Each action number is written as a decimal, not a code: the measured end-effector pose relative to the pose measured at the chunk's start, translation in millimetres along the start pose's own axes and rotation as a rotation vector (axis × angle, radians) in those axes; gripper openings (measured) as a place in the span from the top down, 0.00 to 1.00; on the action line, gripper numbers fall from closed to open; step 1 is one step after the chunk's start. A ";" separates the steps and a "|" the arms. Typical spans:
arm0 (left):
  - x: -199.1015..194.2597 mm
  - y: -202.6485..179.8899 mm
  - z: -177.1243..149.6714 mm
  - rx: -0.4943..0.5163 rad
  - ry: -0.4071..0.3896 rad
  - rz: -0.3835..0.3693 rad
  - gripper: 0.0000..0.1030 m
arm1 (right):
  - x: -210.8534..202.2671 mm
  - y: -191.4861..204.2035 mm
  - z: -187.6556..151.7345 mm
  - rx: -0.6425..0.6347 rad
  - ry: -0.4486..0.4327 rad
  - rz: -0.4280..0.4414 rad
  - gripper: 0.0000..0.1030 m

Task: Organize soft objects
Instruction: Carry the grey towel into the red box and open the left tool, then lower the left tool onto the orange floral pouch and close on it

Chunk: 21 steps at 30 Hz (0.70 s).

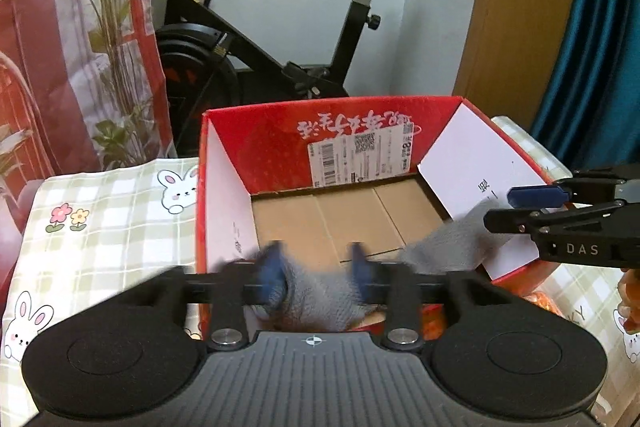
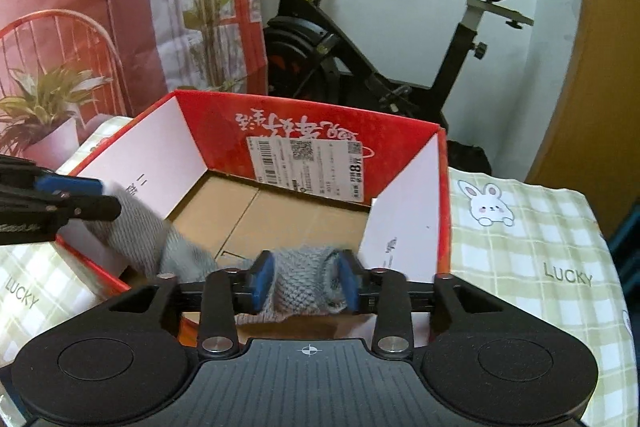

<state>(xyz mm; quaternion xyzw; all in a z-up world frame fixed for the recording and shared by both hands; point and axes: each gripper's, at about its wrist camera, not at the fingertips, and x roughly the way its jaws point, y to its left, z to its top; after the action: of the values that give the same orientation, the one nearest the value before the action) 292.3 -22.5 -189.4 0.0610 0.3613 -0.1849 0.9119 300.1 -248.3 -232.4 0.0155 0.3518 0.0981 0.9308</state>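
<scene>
Right gripper jaws stand part-spread with grey knit bunched across the whole gap and touching both blue pads, so they look clamped on it. Left gripper jaws are also part-spread with knit between them, but motion blur hides whether they press or have let go.

The red box sits open-topped ahead of both grippers, its cardboard floor bare. The cloth, a grey knitted piece, hangs just inside the box's near wall. Its long axis runs side to side along that wall, one end at each gripper, with the middle sagging toward the floor.

Neither hand is nearer, as each holds an end above the box. The drop likely depends on both ends being inside the near wall, so nothing drapes over the rim.
</scene>
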 end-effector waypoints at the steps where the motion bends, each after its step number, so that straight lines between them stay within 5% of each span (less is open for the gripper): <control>1: -3.3 0.9 -1.1 -0.005 -0.012 0.004 0.44 | -2.7 -1.7 -1.6 0.006 -0.008 -0.003 0.54; 16: -71.3 -18.8 -36.6 -0.044 -0.135 -0.042 0.44 | -76.7 25.2 -38.6 0.034 -0.204 0.037 0.49; 21: -78.8 -32.9 -58.4 -0.029 -0.128 -0.040 0.44 | -85.1 40.5 -69.8 0.063 -0.196 0.053 0.50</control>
<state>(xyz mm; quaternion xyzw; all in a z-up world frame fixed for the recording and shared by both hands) 189.7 -15.5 -177.7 0.0287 0.3058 -0.2014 0.9301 184.8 -227.8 -225.5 0.0638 0.2614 0.1096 0.9569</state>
